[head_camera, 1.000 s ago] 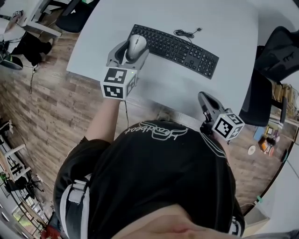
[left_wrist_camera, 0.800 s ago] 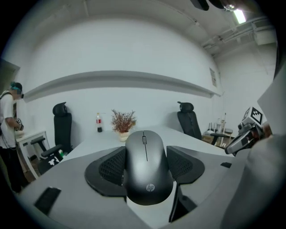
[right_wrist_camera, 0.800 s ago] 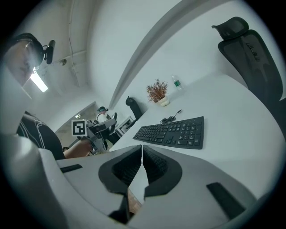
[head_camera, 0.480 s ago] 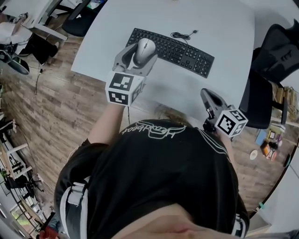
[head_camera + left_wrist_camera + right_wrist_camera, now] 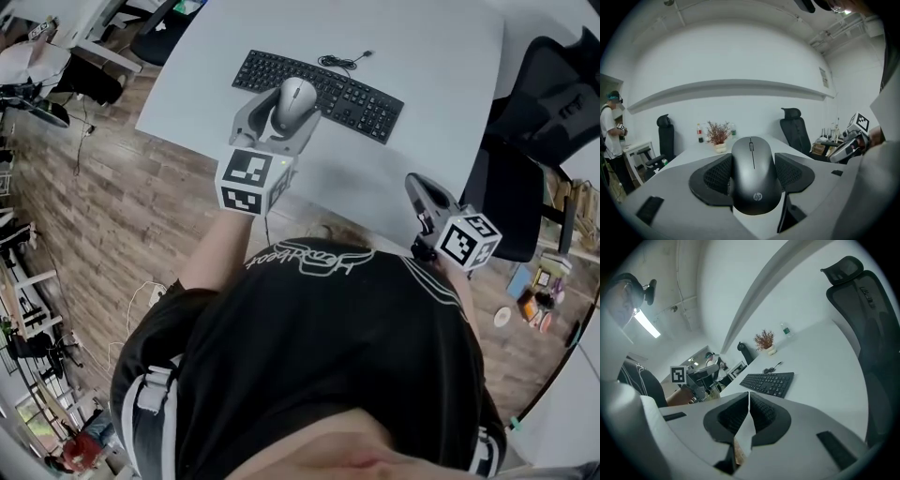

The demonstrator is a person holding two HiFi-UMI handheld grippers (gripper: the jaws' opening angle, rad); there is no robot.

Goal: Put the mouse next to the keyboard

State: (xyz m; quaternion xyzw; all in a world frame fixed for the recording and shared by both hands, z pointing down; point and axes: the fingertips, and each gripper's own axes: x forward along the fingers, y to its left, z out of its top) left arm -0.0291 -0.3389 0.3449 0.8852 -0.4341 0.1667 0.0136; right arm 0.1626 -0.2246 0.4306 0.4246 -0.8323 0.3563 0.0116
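Gripping the mouse, the left tool hangs at the keyboard's near long edge, with bare desk just nearer the person.

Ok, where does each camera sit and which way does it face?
Head view: on the person's head, facing steeply down at the table, keyboard and mouse; shows shirt, left forearm, left hand-held gripper, right hand-held gripper.
Left gripper view: on the left hand-held gripper, facing along its jaws, clamped on the mouse, towards a plant.
Right gripper view: on the right hand-held gripper, facing along its shut, empty jaws towards the keyboard.
Shared: both gripper views show the plant, and each the other gripper.
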